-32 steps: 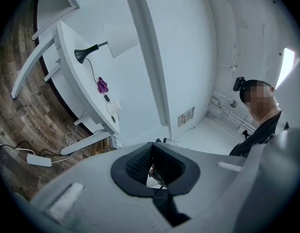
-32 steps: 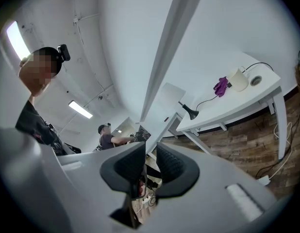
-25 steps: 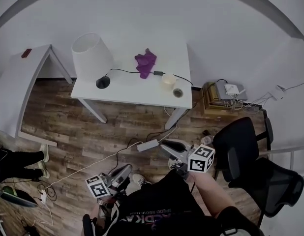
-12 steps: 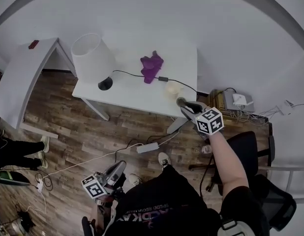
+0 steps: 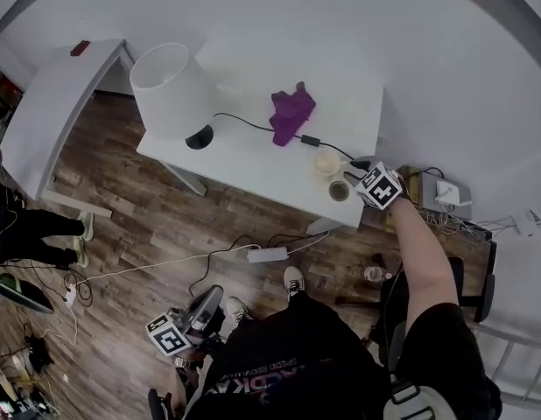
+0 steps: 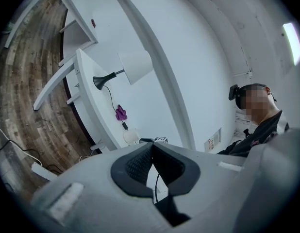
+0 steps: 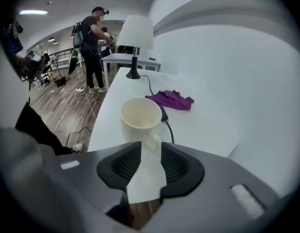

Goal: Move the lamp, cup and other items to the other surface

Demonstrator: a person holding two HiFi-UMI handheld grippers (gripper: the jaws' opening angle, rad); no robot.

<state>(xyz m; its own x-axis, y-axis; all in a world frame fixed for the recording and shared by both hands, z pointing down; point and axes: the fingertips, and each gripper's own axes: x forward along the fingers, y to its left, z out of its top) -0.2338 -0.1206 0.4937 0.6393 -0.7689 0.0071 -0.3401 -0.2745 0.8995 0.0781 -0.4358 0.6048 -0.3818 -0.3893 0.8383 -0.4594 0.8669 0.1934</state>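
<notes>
Jaws of the left gripper (image 6: 152, 147) are closed tip to tip with nothing between them; in the head view this gripper (image 5: 207, 297) sits low at the left, over the wooden floor (image 5: 139, 208) and well apart from the furniture. Further up at the far left stands a second white table (image 5: 52, 112). To its right is the main white table (image 5: 253, 160), which carries all the task items. At its left end stands the lamp (image 5: 170, 86), upright, with a white shade and a black base. A black cord (image 5: 244, 122) runs from the base to the right, past a crumpled purple cloth (image 5: 292, 115) near the table's middle. Right of the cloth stands a cream cup (image 5: 326, 162), upright and empty, with a small dark round item (image 5: 339, 191) just beside it near the front edge. At the table's right end the right gripper (image 5: 354, 166) points down at the cup. Its jaws have just been opening and stand apart; in the right gripper view the cup (image 7: 140, 120) is directly ahead, its handle at the mouth of the gap, and the pads (image 7: 128, 161) press on nothing.
</notes>
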